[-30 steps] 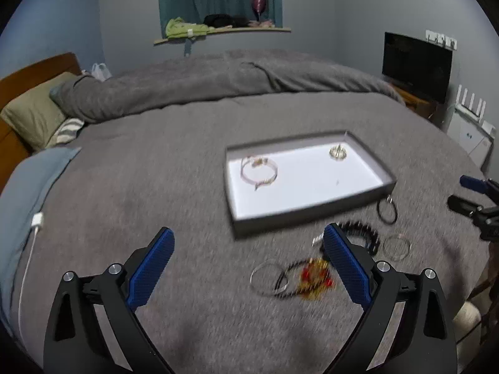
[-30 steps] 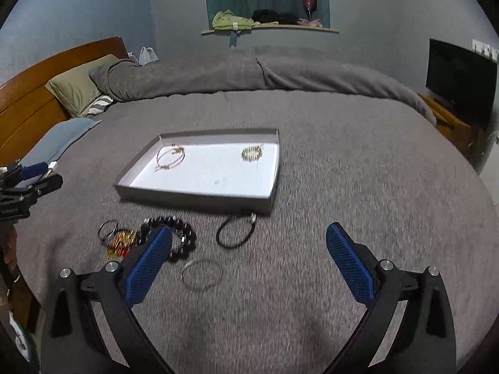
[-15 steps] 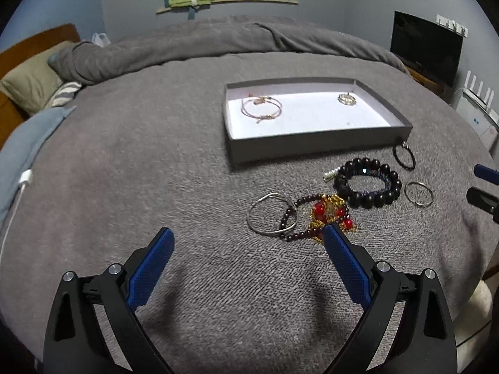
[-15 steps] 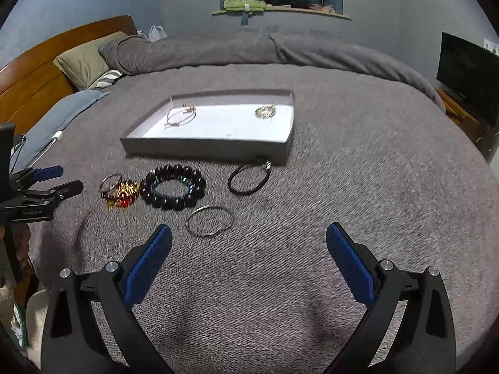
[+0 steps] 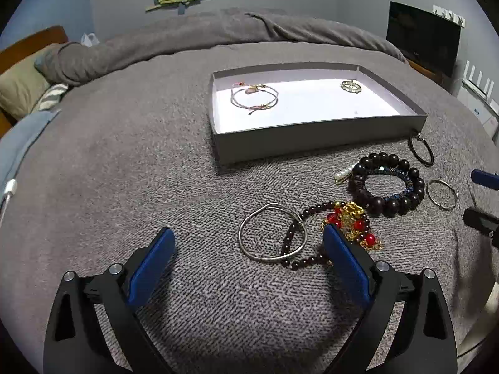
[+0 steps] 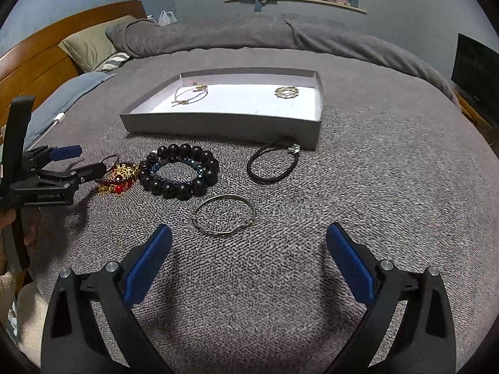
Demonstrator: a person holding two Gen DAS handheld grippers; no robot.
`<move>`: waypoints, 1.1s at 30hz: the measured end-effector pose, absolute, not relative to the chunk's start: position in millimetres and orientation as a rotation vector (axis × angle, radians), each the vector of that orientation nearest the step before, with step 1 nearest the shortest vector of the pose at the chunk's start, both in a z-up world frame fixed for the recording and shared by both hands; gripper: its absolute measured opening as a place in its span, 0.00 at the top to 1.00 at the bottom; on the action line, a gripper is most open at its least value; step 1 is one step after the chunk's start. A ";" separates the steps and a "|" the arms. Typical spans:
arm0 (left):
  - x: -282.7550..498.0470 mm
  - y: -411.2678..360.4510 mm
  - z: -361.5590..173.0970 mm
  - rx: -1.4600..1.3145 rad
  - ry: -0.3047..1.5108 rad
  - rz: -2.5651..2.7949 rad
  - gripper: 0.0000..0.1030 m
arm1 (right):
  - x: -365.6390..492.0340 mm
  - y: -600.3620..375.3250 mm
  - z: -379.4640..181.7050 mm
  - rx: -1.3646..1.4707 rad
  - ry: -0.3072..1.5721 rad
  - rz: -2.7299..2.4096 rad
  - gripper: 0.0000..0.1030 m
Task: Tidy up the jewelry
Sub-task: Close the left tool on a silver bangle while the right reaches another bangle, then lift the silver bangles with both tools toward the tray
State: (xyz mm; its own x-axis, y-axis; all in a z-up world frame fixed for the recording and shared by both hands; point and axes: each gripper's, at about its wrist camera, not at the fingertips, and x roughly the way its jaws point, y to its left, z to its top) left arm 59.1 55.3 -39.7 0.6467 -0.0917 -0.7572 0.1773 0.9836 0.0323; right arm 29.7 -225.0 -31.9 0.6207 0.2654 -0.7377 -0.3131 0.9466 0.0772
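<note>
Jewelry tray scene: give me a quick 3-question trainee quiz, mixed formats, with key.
1. True or false: the grey tray already holds two pieces of jewelry.
2. Multiple choice: which piece lies nearest the right gripper? A) the black bead bracelet B) the thin silver bangle C) the black cord loop
3. Fill in: the left gripper has its jaws ____ above the silver bangle that overlaps the dark red bead strand.

Key: 1 true; 2 B; 3 open
</note>
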 end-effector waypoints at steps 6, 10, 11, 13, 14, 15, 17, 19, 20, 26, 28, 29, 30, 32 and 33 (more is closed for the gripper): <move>63.6 53.8 -46.1 0.101 0.861 -0.205 0.26 | 33.8 -220.9 -34.6 -0.073 0.824 0.354 0.05; 67.0 52.5 -50.4 0.105 0.877 -0.216 0.34 | 35.1 -219.7 -35.3 -0.076 0.816 0.363 0.06; 66.6 53.4 -50.2 0.099 0.876 -0.223 0.37 | 35.2 -219.6 -35.3 -0.077 0.815 0.366 0.06; 65.7 55.4 -49.6 0.083 0.880 -0.241 0.39 | 35.2 -218.9 -35.7 -0.083 0.817 0.373 0.06; 65.8 56.5 -49.6 0.076 0.879 -0.247 0.39 | 35.5 -218.5 -36.1 -0.085 0.817 0.376 0.07; 65.9 56.8 -49.8 0.071 0.880 -0.250 0.40 | 35.5 -218.7 -36.6 -0.086 0.816 0.376 0.07; 67.0 56.8 -50.7 0.059 0.884 -0.252 0.40 | 37.0 -218.0 -38.5 -0.081 0.821 0.378 0.08; 68.5 55.2 -52.3 0.054 0.882 -0.247 0.40 | 39.3 -217.2 -39.9 -0.075 0.825 0.370 0.11; 68.7 54.7 -53.2 0.054 0.881 -0.245 0.40 | 39.5 -217.3 -40.2 -0.071 0.825 0.368 0.11; 65.9 55.6 -53.6 0.030 0.872 -0.257 0.50 | 43.4 -208.9 -43.4 -0.086 0.826 0.368 0.17; 64.2 55.9 -53.3 0.028 0.869 -0.257 0.52 | 45.0 -206.1 -45.6 -0.094 0.832 0.363 0.20; 63.0 55.6 -53.3 0.031 0.867 -0.257 0.52 | 45.3 -205.6 -46.3 -0.096 0.833 0.362 0.23; 63.0 55.5 -53.4 0.034 0.866 -0.256 0.52 | 45.2 -204.6 -46.7 -0.099 0.832 0.363 0.26; 62.6 55.2 -53.1 0.037 0.864 -0.255 0.52 | 45.2 -203.3 -47.2 -0.103 0.834 0.366 0.30; 62.5 55.4 -53.1 0.034 0.863 -0.256 0.52 | 45.1 -203.2 -47.1 -0.102 0.833 0.368 0.34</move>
State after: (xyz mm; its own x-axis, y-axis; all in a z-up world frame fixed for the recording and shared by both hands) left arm 62.5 55.4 -53.1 0.6213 -0.2085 -0.7553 0.2362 0.9689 -0.0731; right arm 45.1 -203.2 -47.1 0.6133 0.2788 -0.7390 -0.3583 0.9320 0.0542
